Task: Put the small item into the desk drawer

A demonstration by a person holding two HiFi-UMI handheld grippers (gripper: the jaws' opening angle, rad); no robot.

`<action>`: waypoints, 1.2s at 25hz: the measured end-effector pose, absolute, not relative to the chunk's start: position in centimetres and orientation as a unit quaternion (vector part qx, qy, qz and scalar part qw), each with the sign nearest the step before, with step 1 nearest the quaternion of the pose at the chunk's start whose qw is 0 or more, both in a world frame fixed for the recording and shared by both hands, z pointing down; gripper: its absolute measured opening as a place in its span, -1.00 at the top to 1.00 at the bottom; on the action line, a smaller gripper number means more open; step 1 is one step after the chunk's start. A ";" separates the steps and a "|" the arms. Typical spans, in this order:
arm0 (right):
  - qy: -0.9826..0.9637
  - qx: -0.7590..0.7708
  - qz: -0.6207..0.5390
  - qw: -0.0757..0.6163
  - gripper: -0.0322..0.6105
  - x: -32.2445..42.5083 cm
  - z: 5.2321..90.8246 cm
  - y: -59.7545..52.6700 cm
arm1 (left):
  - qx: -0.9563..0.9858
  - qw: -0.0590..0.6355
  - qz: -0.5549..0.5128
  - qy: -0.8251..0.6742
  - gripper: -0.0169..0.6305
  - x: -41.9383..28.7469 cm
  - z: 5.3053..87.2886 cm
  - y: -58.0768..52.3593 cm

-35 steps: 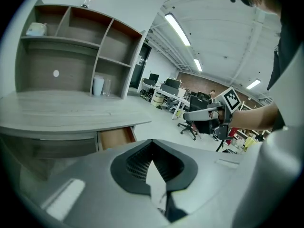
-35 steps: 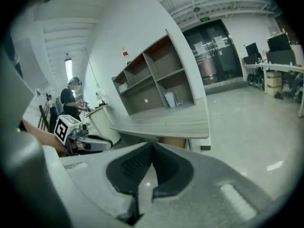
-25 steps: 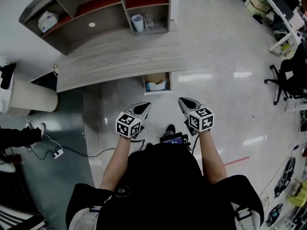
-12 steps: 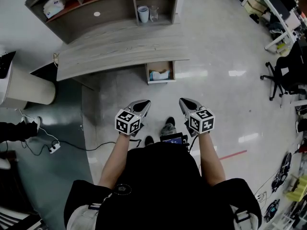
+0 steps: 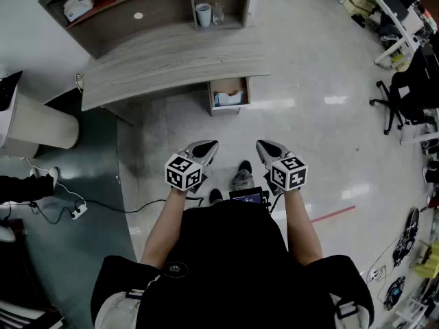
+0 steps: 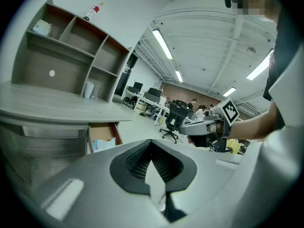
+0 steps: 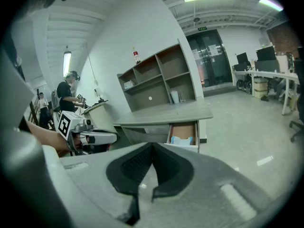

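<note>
Both grippers are empty: the left gripper (image 5: 210,145) and right gripper (image 5: 262,144) have their jaws pinched together on nothing. The small item (image 5: 228,99), a pale blue packet, lies in the open drawer (image 5: 229,109) under the desk (image 5: 171,64), with its long side across the drawer. There's plenty of bare floor (image 5: 309,136) between the grippers and the drawer.

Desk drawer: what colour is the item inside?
Item is pale blue; shows best in the right gripper view.

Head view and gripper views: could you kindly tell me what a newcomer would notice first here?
The left gripper and right gripper, each with its marker cube, sit side by side at the centre, both shut and empty. Ahead, the curved grey desk has its drawer open under the right end, a pale item inside.
</note>
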State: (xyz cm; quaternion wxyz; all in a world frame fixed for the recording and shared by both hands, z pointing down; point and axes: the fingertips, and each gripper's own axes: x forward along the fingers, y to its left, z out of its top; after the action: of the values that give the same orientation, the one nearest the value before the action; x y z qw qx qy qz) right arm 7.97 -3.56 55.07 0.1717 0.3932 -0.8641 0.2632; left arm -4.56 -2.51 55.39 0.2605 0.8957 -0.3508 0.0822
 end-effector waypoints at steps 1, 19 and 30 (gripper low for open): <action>-0.864 0.394 0.264 0.171 0.90 8.0 55.1 -3.1 | 0.897 0.259 0.084 -0.349 0.98 -4.5 55.4 -2.2; -0.865 0.400 0.250 0.171 0.91 7.2 54.8 1.7 | 0.910 0.242 0.113 -0.316 0.98 -3.4 55.5 1.7; -0.869 0.394 0.244 0.175 0.91 6.1 54.3 2.4 | 0.912 0.234 0.122 -0.314 0.98 -3.8 55.4 2.3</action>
State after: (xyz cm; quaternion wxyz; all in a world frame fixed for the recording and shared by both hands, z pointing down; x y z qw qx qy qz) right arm 6.06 2.38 54.32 0.1748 0.3942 -0.8687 0.2438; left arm -3.83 2.31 55.42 0.2342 0.9122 -0.3135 0.1216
